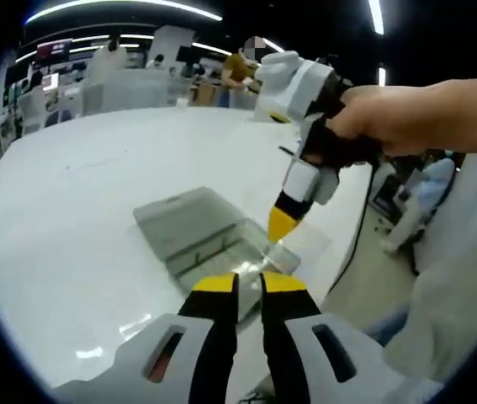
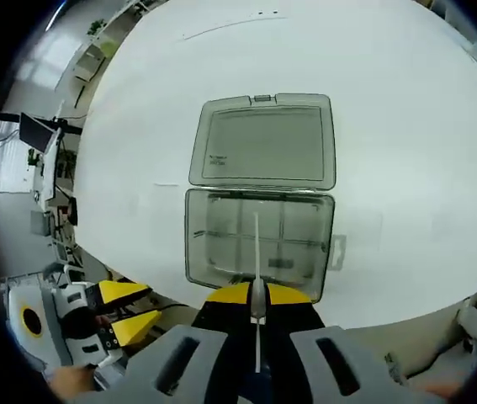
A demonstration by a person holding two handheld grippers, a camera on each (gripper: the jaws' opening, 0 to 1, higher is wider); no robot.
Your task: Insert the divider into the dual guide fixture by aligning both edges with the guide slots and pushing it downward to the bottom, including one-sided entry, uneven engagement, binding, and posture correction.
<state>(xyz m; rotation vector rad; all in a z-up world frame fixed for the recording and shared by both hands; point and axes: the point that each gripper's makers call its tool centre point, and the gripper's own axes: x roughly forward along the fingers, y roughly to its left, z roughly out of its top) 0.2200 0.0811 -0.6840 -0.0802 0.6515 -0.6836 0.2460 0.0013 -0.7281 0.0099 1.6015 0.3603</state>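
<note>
A clear grey plastic box lies open on the white table, its base [image 2: 259, 244] nearer and its lid [image 2: 263, 143] folded flat behind. Ribs and slots line the base's inside. My right gripper [image 2: 257, 296] is shut on a thin clear divider [image 2: 257, 244], seen edge-on and reaching over the middle of the base. In the left gripper view, a hand holds the right gripper [image 1: 282, 225] tip-down at the box [image 1: 196, 236], with the divider [image 1: 287, 254] at the near corner. My left gripper [image 1: 251, 284] hovers just short of the box, jaws slightly apart and holding nothing.
The round white table [image 2: 406, 126] spreads wide around the box, and its edge [image 2: 373, 316] runs close behind the base. A dark cable [image 1: 357, 236] hangs off the table's right side. Desks and a person stand far behind.
</note>
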